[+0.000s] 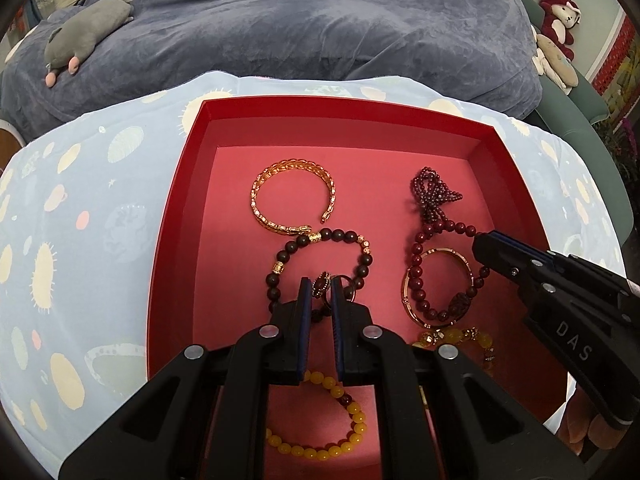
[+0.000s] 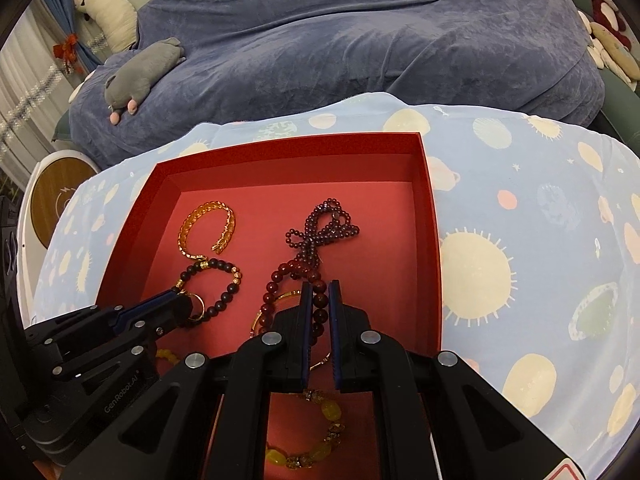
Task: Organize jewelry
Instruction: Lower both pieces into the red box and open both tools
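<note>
A red box (image 1: 188, 184) holds several pieces of jewelry. My left gripper (image 1: 321, 285) is shut on a ring with a dark red stone (image 1: 322, 286), just above a dark beaded bracelet (image 1: 320, 266). A gold chain bracelet (image 1: 294, 196) lies behind it. My right gripper (image 2: 320, 300) is shut on a red beaded bracelet (image 2: 280, 276) that lies over a gold bangle (image 1: 436, 250). A tangled garnet bead strand (image 2: 326, 226) lies beyond it. Yellow bead bracelets (image 1: 320, 416) lie near the box's front.
The box sits on a light blue patterned cloth (image 2: 520, 240). Behind is a blue velvet cover (image 1: 320, 28) with a grey plush toy (image 1: 86, 34). More plush toys (image 1: 558, 24) sit at the far right. A round wooden stool (image 2: 60, 200) stands left.
</note>
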Tool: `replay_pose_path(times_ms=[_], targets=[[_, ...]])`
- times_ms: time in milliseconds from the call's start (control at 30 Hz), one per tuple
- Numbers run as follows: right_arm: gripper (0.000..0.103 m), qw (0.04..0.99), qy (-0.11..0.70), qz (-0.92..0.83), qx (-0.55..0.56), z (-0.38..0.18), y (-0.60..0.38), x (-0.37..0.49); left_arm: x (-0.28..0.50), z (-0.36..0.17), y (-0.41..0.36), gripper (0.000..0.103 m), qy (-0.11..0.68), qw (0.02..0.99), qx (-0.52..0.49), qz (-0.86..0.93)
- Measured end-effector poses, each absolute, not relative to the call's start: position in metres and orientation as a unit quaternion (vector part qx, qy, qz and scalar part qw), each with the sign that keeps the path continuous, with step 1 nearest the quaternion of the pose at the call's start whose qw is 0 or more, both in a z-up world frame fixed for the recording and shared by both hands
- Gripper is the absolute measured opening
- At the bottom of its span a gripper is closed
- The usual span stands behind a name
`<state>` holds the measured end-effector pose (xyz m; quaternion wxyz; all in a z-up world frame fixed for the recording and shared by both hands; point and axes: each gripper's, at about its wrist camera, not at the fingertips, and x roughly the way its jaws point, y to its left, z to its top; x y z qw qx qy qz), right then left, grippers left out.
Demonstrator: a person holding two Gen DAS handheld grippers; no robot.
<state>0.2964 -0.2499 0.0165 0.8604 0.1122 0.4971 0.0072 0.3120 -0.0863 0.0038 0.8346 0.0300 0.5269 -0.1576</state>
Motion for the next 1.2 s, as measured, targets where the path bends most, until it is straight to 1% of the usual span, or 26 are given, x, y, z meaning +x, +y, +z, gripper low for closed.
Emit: replay_pose_path(times_ms=[400,833,933,1033,1100,1167,1200], targets=[[0.007,0.863,0.491,0.017,0.115,0.018,-0.247,0.283,0.306,0.009,-0.074,0.009,0.522,0.838,0.008,-0.160],[0.007,0.859,0.502,0.013,0.098,0.012,-0.242,0.274,0.302,0.006,-0.077,0.010,0.528,0.835,0.018,-0.154],[0.010,0.864,0.495,0.006,0.097,0.016,-0.242,0.272,0.302,0.008,-0.078,0.010,0.525,0.836,0.023,-0.157],[0.015,0.866,0.491,0.002,0.097,0.020,-0.242,0.271,0.300,0.012,-0.080,0.010,0.519,0.840,0.029,-0.158],[0.028,0.870,0.483,-0.001,0.097,0.027,-0.242,0.269,0.299,0.016,-0.080,0.014,0.511,0.845,0.028,-0.155],[0.033,0.875,0.474,-0.002,0.097,0.034,-0.242,0.265,0.298,0.021,-0.079,0.040,0.508,0.848,0.024,-0.146],[0.034,0.876,0.472,-0.002,0.097,0.037,-0.241,0.263,0.296,0.025,-0.078,0.041,0.503,0.852,0.020,-0.143]])
